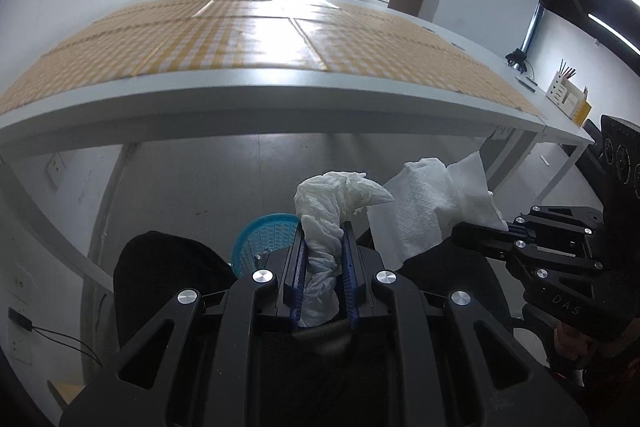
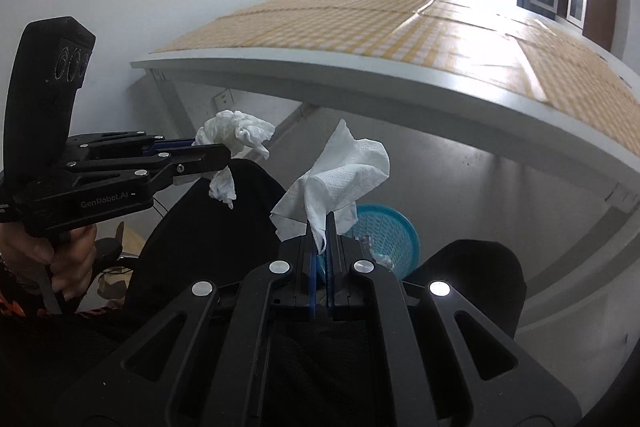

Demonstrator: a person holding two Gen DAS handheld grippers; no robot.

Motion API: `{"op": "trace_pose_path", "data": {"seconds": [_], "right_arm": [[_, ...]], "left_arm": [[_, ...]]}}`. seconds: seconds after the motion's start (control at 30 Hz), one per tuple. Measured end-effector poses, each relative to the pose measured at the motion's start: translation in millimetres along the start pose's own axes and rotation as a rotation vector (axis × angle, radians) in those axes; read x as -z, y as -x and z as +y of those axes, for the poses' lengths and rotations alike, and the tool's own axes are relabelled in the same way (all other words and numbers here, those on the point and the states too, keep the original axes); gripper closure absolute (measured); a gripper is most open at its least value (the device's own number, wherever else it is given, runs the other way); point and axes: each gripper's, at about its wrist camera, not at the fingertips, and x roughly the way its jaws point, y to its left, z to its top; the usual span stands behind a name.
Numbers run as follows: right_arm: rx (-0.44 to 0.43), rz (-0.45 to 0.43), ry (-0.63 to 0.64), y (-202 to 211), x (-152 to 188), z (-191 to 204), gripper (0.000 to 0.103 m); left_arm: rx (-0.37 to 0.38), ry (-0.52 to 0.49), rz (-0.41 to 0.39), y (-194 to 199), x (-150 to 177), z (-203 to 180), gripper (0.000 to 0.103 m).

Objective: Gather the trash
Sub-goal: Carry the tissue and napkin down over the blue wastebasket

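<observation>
left tongs [image 1: 322, 251]: pinching the crumpled tissue [image 1: 336, 199] between the blue pads; wad sticks up well past the tips, tail hangs down between the jaws.
right tongs [image 2: 320, 231]: pressed together on a thin corner of the flat napkin [image 2: 340, 171]; most of the sheet flares free above and to the sides.
risk, right: grip is only on an edge (least margin of the two), so a quick swing could probably pull the sheet out, and it would drift rather than drop straight.
risk, left: a wad this loose may cling to the pads on release and not fall clean.
black chair backs [image 2: 224, 227]: just beside both tongs, between them and the basket; either paper could snag or land there.
blue basket [image 2: 384, 231]: on the floor beyond the chairs, under the bench [image 1: 256, 95] edge; mouth partly hidden in both views, so a drop from here looks likely to miss.
bench top: checked cloth, no trash seen on it.
</observation>
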Motion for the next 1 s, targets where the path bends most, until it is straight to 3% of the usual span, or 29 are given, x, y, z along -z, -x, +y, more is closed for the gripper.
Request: {"op": "trace_pose_path", "data": {"seconds": [0.4, 0.63, 1.0], "right_arm": [[0.009, 0.181, -0.090, -99, 28, -32, 0.100], [0.043, 0.271, -0.125, -153, 29, -50, 0.100], [0.113, 0.410, -0.134, -236, 20, -67, 0.100]], "left_arm": [[-0.002, 0.053, 0.186, -102, 18, 27, 0.088], [-0.047, 0.001, 0.227, -155, 13, 31, 0.088], [0.007, 0.096, 0.375, -238, 18, 71, 0.088]]}}
